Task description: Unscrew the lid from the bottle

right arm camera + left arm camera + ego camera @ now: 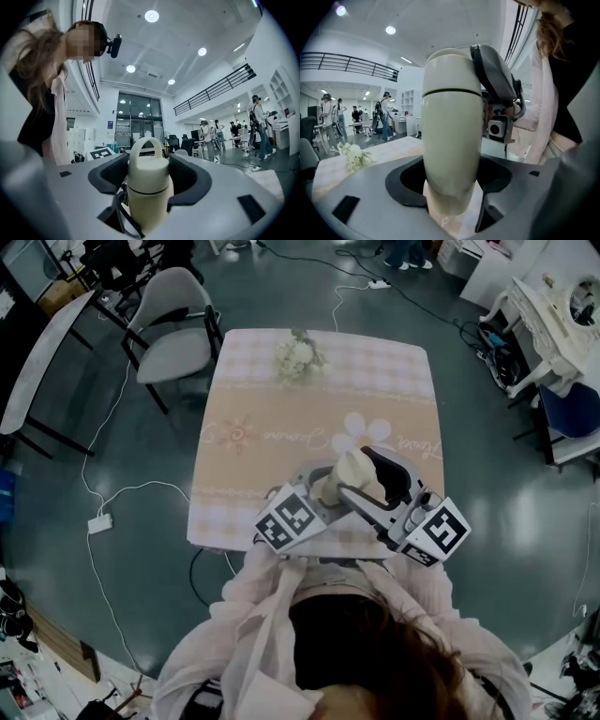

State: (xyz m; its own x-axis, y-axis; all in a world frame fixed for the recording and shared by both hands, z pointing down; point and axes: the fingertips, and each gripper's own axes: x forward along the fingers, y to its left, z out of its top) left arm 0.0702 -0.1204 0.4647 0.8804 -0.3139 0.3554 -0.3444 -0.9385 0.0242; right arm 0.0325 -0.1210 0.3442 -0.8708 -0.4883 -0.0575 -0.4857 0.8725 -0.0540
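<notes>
A cream bottle (349, 472) is held above the near edge of the table (272, 442), between both grippers. In the left gripper view its body (452, 140) fills the middle, and my left gripper (452, 190) is shut on its lower part. The lid (451, 70), set off by a dark seam, sits on top with a dark jaw of the other gripper against its right side. In the right gripper view the lid (148, 172) with its loop handle stands between the dark pads, and my right gripper (148, 180) is shut on it. Both grippers meet at the bottle in the head view: left gripper (323, 486), right gripper (377, 474).
A bunch of white flowers (298, 357) lies at the far end of the table. A grey chair (173, 329) stands at the table's far left corner. A cable and power strip (100, 521) lie on the floor to the left. White furniture (553, 315) stands at the right.
</notes>
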